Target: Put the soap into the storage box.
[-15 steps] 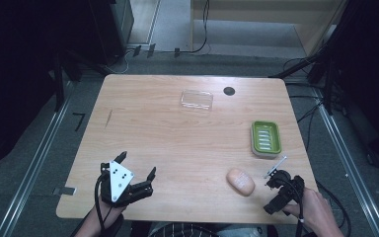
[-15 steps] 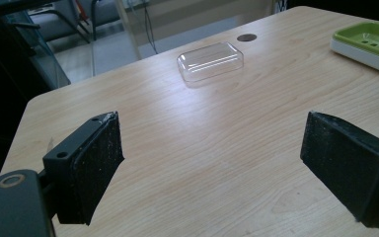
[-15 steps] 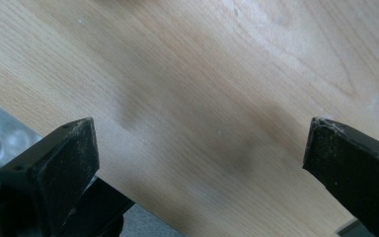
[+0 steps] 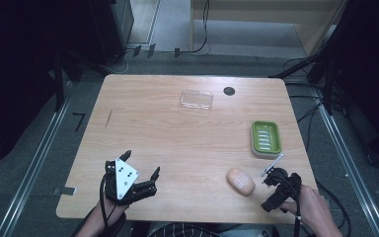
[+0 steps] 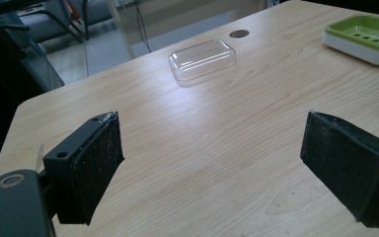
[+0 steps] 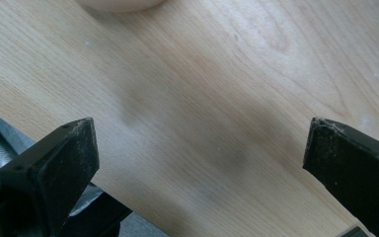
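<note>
On the pale wooden worktop (image 4: 177, 143), seen from above, a rounded peach-coloured bar of soap (image 4: 240, 181) lies at about five o'clock, near the front edge. The right gripper (image 4: 275, 190) sits just beside it on its three o'clock side, not touching it, with a hand (image 4: 312, 210) behind it at the worktop's front right corner. Its fingers (image 6: 54, 168) stand wide apart with nothing between them; in the right gripper view they frame bare wood, and the soap's pale edge (image 6: 118, 4) peeks in at twelve o'clock. A green rectangular soap dish with a slotted floor and white base (image 4: 266, 138) rests at three o'clock on the worktop, beyond the soap and apart from it. A clear rectangular plastic lid (image 4: 197, 99) lies at twelve o'clock, near a small dark round disc (image 4: 229, 91). The left gripper (image 4: 139, 176), topped by its grey three-cornered plate, hovers at seven o'clock, well apart from everything else; its fingers (image 5: 91, 163) are also spread open and empty, pointing toward the clear lid (image 5: 202, 59) and the green dish (image 5: 362, 34).
</note>
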